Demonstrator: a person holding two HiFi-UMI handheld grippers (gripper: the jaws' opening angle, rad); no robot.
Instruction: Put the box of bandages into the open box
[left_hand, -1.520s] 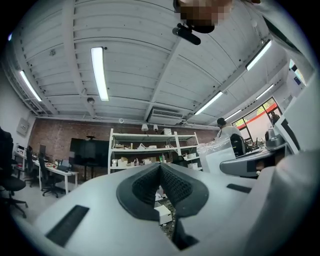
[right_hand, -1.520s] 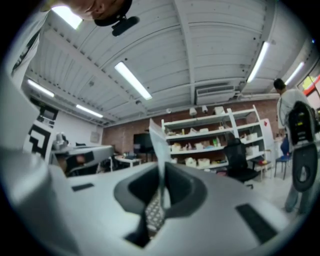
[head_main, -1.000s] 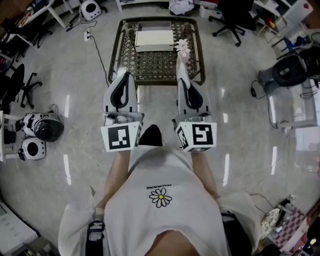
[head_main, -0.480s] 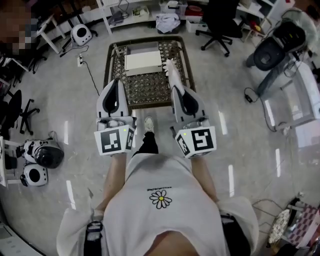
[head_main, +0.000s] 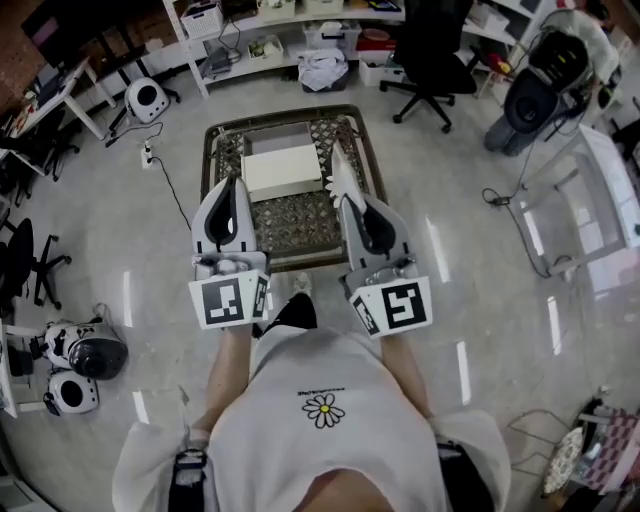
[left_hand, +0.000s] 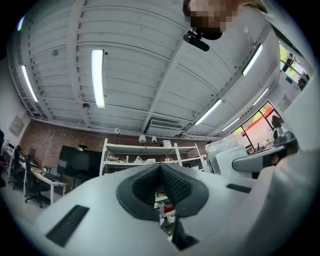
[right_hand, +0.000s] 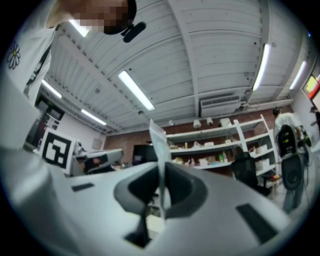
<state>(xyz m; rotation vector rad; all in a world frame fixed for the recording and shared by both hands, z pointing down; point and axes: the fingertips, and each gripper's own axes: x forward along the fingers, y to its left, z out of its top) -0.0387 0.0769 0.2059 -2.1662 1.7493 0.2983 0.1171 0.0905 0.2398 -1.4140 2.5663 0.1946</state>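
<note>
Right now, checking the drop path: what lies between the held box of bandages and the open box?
Head view: only bare wicker tabletop separates the box of bandages from the open box.

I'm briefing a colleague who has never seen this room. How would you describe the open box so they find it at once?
In the middle of the shiny floor stands a dark woven-top table. On its far half lies the open box, a flat white rectangle and the only thing resting on the table; the smaller bandage box by it is held in the right hand-held gripper.
</note>
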